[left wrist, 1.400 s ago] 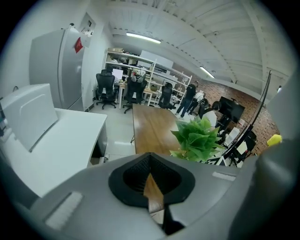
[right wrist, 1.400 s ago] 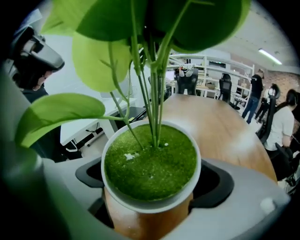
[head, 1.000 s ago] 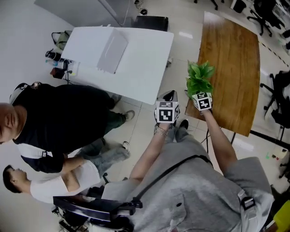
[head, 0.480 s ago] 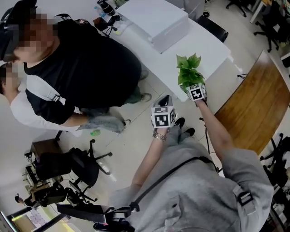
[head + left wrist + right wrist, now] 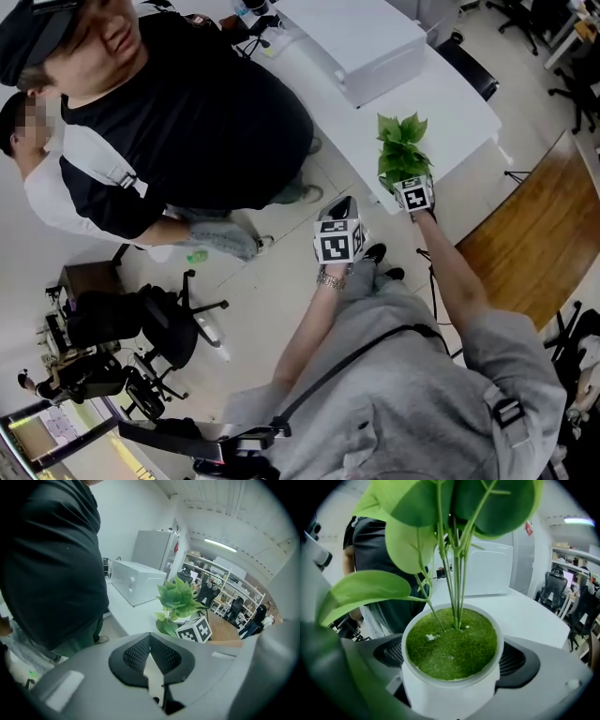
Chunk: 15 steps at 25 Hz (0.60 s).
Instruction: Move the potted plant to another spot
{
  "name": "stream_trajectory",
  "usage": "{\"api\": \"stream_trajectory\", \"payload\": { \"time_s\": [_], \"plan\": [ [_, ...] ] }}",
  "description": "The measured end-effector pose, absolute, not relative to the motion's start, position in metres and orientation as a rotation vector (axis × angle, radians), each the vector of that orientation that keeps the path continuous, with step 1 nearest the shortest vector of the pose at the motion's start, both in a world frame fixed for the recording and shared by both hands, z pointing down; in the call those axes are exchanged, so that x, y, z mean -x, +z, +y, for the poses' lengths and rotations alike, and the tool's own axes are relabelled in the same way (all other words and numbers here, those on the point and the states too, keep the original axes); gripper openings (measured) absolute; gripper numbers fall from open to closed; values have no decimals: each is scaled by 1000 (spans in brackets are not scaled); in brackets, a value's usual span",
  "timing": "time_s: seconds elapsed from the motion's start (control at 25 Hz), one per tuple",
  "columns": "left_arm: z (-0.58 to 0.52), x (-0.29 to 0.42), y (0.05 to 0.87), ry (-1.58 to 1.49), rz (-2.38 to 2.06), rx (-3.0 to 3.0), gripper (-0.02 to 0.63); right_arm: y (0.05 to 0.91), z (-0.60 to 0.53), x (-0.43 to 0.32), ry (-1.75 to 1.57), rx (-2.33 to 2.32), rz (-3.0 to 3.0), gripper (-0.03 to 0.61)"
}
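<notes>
The potted plant has green leaves and a white pot filled with green moss. My right gripper is shut on the pot, its dark pads lying against both sides, and its jaws are opening with the pot between them. In the head view the plant hangs over the near edge of the white table. My left gripper floats to the left of it over the floor. Its fingertips meet and nothing is between them. The left gripper view shows the plant just beyond those tips.
A person in a black top stands close to the left of the white table. A white box lies on that table. A wooden table is at the right. An office chair stands on the floor at lower left.
Both grippers swung with the plant from over the wooden table's edge to the white table's near edge. The view turned with them, and the person in black now stands close at the left.
</notes>
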<state>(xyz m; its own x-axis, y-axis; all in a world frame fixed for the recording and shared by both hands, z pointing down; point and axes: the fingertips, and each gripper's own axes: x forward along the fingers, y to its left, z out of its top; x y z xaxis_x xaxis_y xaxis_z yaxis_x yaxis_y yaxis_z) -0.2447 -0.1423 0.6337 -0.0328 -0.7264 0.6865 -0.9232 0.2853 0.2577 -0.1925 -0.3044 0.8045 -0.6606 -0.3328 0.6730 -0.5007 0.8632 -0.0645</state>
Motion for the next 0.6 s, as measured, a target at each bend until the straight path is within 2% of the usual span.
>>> {"api": "stream_trajectory", "payload": {
  "time_s": [0.08, 0.4, 0.44, 0.48, 0.52, 0.56, 0.6],
  "plan": [
    [-147, 233, 629, 338, -1788, -1511, 15, 799, -297, 184, 319, -577, -2354, 582],
    [-186, 177, 603, 409, -1732, -1692, 15, 790, -271, 108, 495, -663, -2312, 577],
    [-190, 169, 598, 415, -1727, -1724, 15, 786, -264, 91, 530, -718, -2305, 539],
    [-193, 160, 593, 421, -1721, -1759, 15, 780, -258, 74, 564, -792, -2298, 417],
    [-196, 153, 589, 431, -1713, -1796, 15, 774, -254, 56, 599, -883, -2289, 243],
    [-199, 145, 587, 447, -1697, -1832, 15, 770, -251, 39, 644, -973, -2280, 102],
    [-200, 135, 588, 468, -1673, -1865, 15, 766, -248, 24, 702, -1047, -2275, 1]
  ]
}}
